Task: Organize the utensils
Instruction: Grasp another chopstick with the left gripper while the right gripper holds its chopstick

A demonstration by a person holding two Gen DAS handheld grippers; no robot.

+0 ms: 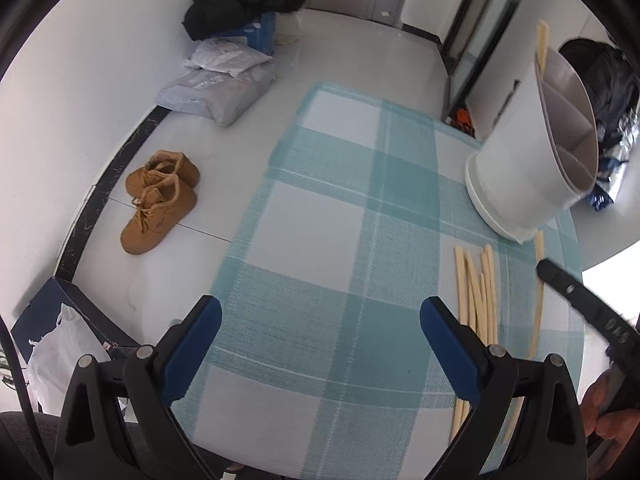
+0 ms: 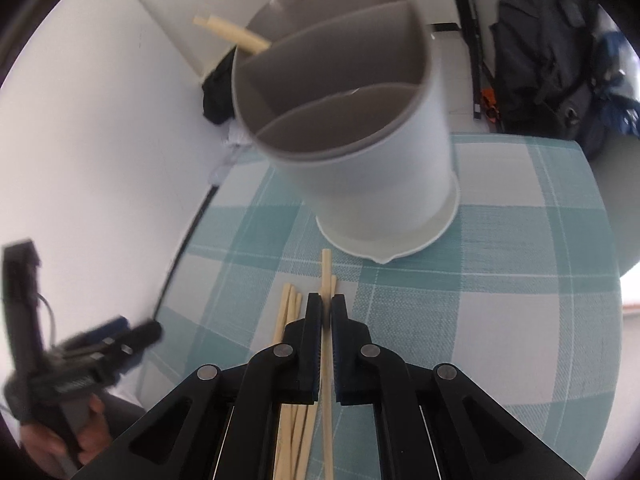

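My right tongs [image 2: 327, 312] are clenched on one chopstick [image 2: 326, 276] just before the holder [image 2: 372, 168]; left tongs [image 1: 320, 340] released, idle. Next I judge: lift, tip it into a compartment.

Left wrist view: set behind the left hand-held gripper [image 1: 320, 344], looking steeply down and forward across the bench [image 1: 320, 216] toward the far floor and wall; moderately near the cloth.
Right wrist view: set behind the right hand-held gripper [image 2: 326, 312], facing down and forward, close to the holder [image 2: 360, 152].
Shared by both: the bench's checked cloth, the holder, the loose chopsticks [image 1: 476, 288] at the right; each view catches the other hand-held gripper at its edge.
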